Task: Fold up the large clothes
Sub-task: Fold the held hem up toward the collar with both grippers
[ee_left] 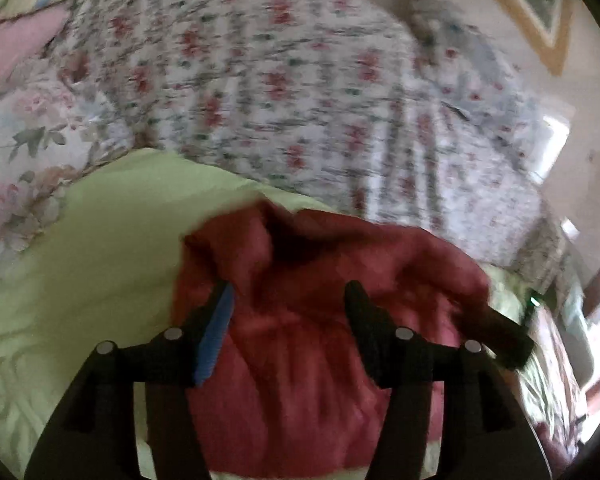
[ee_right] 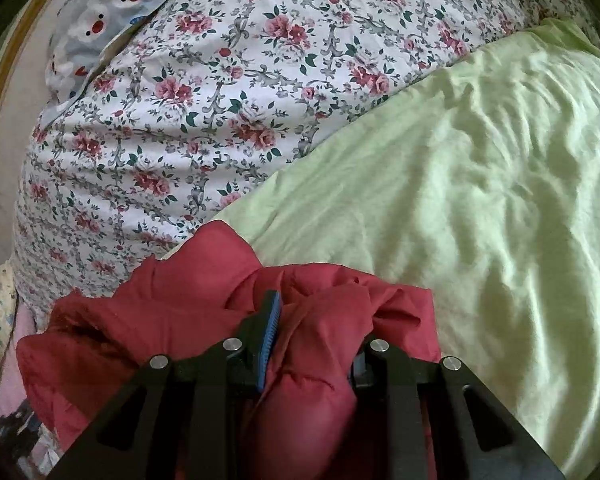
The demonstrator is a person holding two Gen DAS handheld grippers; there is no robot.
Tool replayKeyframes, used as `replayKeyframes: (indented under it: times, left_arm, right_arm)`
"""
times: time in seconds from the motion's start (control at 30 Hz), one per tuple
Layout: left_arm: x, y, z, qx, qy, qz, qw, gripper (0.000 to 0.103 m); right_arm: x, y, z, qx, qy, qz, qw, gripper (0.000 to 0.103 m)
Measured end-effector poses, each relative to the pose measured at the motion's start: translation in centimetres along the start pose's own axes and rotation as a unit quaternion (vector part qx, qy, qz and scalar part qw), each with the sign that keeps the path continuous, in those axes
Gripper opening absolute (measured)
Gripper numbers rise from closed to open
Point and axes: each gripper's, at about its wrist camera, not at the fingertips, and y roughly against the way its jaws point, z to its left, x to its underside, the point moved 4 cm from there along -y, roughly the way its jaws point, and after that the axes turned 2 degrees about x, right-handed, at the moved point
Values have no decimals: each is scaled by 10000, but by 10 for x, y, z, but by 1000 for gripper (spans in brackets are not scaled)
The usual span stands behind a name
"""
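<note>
Your left gripper [ee_left: 288,300] has its fingers spread wide over the red garment [ee_left: 320,360], gripping nothing. Your right gripper [ee_right: 316,320] pinches a bunched fold of that garment, which lies crumpled on the green sheet [ee_right: 460,200] beside the floral quilt [ee_right: 220,100].

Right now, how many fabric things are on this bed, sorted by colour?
Red: 1, the padded jacket
Light green: 1, the sheet
Rose-print: 1, the quilt
Bear-print grey: 1, the cloth
Total: 4
</note>
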Motion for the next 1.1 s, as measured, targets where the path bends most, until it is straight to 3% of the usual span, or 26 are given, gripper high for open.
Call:
replayKeyframes:
  times: [0.13, 0.23, 0.3, 0.37, 0.6, 0.77, 0.83, 0.97, 1.1]
  left_arm:
    - [41, -28, -41, 307, -620, 641, 9955, 57]
    - [67, -59, -57, -44, -976, 912, 9910, 57]
    - [76, -77, -58, -408, -1165, 860, 9886, 58]
    - [77, -90, -54, -549, -1177, 860, 9878, 58]
    - [73, -104, -48, -698, -1195, 789, 9872, 60]
    - [71, -109, -47, -732, -1133, 771, 9878, 60]
    - [68, -112, -46, -750, -1087, 778, 9882, 60]
    - [66, -114, -44, -782, -1076, 814, 9878, 60]
    - [64, -114, -42, -773, -1066, 865, 9875, 60]
  right_arm:
    - [0, -1, 2, 34, 11, -10, 10000, 24]
    - [0, 1, 3, 1, 31, -32, 10000, 27]
    - [-1, 5, 3, -81, 2, -21, 10000, 30]
    - [-3, 13, 4, -205, -81, 17, 9998, 35]
    - [-8, 64, 18, -489, 134, -275, 9983, 62]
    - [6, 102, 44, -726, 694, -482, 9938, 65]
    - [18, 102, 63, -709, 1211, -311, 9896, 69]
    - [53, 73, 103, -473, 2452, 246, 9680, 69]
    - [61, 26, 96, 66, 2620, 697, 9625, 68]
